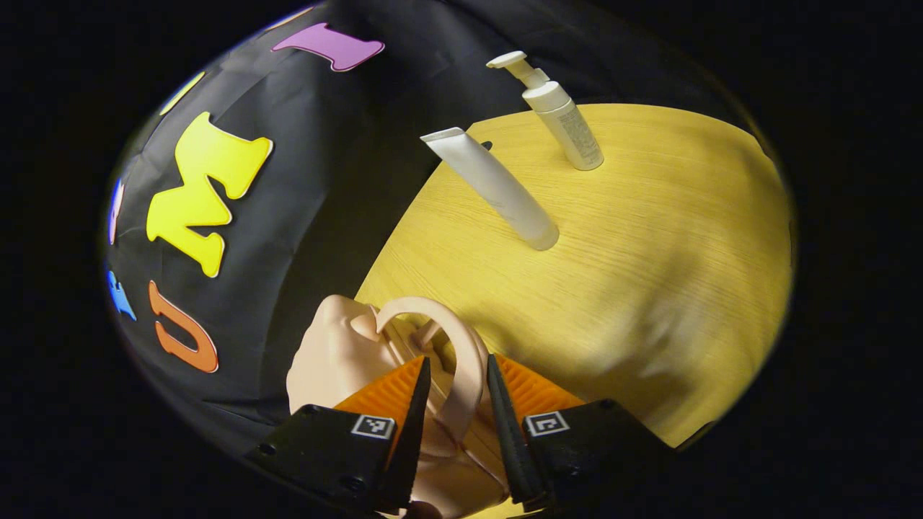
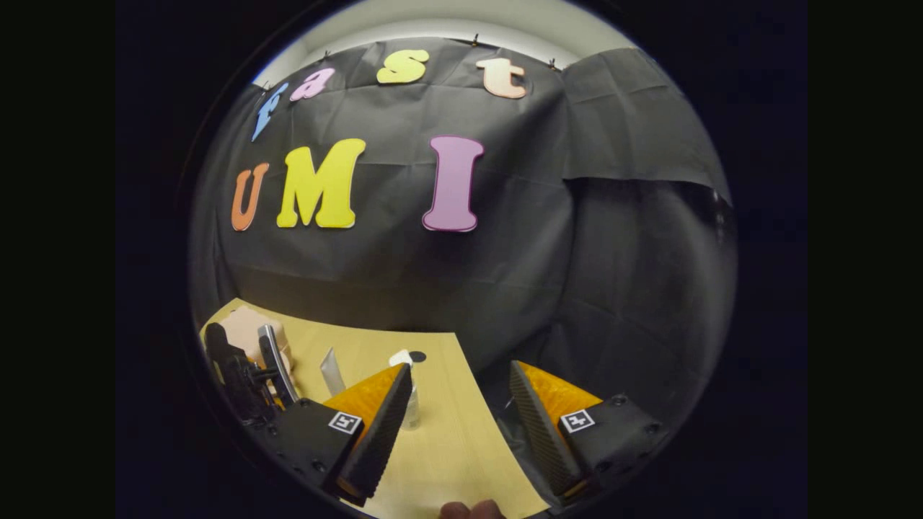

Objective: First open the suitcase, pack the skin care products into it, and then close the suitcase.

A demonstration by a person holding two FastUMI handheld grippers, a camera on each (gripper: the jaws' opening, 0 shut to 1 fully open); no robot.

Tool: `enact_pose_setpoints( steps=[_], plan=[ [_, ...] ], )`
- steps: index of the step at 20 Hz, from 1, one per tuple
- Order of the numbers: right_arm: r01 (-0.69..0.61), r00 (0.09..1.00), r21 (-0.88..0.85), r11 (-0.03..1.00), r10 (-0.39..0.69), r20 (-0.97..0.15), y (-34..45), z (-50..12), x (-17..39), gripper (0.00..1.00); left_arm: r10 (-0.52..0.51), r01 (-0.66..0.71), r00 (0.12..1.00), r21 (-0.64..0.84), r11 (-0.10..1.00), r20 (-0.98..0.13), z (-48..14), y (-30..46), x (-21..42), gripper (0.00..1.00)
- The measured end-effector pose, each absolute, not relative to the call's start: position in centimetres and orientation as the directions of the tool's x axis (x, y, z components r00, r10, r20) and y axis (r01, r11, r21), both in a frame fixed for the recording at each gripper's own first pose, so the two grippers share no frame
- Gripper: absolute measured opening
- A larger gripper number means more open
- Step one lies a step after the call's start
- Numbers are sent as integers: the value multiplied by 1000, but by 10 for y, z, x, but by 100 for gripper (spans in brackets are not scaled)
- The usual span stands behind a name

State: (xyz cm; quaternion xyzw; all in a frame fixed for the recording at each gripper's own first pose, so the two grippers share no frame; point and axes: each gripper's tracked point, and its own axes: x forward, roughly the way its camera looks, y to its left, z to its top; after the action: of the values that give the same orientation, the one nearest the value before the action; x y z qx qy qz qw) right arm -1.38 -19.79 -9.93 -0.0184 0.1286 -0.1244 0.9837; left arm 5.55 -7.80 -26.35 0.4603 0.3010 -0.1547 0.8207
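Left gripper view looks across the wooden bench, whose pale yellow top runs up to the booth's black cloth wall. At the bench's near edge sits the small peach-pink suitcase, and its arched handle rises between the fingers of the left hand-held gripper. Those fingers stand close on either side of the handle, narrowly parted; whether both press on it I cannot tell. Farther back on the bench stand two skin care products, apart from each other: a white tube resting on its cap end, and beyond it a white pump bottle with its nozzle turned to the left.

Right gripper view shows the right hand-held gripper spread wide with nothing between its fingers, held over the bench's edge. Off to its left, the left hand-held gripper sits at the suitcase, with the tube and the pump bottle between that and the near fingers, the bottle partly hidden behind one of them.
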Motion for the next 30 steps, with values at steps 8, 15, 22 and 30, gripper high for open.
enact_pose_setpoints(
  steps=[8, 15, 22, 30],
  plan=[
    [194, 942, -57, 979, -202, -268, -182, -108, -12, 81, 75, 556, 714, 630, 542, -696, -277, -73, 58, 28],
    [176, 959, -53, 983, -183, -218, -167, -89, -11, 81, 46, 520, 739, 613, 595, -672, -246, -76, 57, 12],
    [137, 974, -69, 988, -147, -171, -141, -62, -2, 82, -30, 397, 850, 600, 694, -527, -142, -39, 64, 9],
    [31, 990, -42, 999, -36, -135, -57, -15, 20, 81, 63, 34, 970, 387, 922, -234, -19, 138, 64, 3]
  ],
)
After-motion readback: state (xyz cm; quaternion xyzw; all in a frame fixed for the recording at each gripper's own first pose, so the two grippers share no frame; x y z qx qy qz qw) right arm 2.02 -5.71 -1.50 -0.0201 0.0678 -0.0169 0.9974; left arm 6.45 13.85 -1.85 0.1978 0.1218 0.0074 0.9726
